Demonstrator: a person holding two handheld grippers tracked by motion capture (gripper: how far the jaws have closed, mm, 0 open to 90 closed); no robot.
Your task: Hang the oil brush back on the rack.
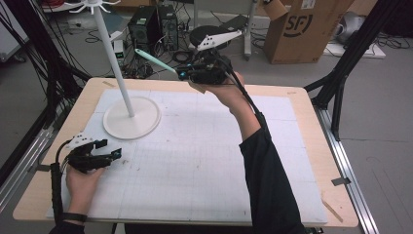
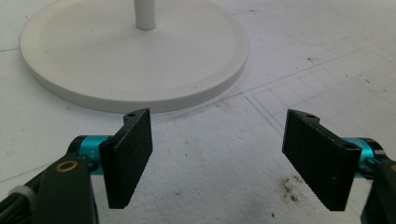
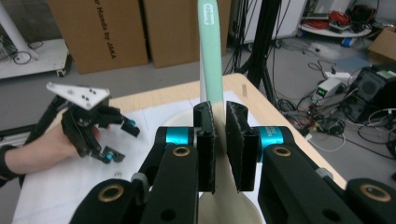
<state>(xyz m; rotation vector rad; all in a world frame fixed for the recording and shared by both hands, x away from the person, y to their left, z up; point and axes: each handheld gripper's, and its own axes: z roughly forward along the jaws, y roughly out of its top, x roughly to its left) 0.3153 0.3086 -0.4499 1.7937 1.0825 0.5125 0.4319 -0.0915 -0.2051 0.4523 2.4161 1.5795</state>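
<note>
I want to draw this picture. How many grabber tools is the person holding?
2. The left gripper rests low on the white mat, jaws open, near the stand's round base. The right gripper is raised above the table's far edge, jaws shut on a mint-green handle.

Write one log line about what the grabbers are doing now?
right gripper: shut on mint-green handle, raised | left gripper: open, empty, on mat | white stand: upright
</note>
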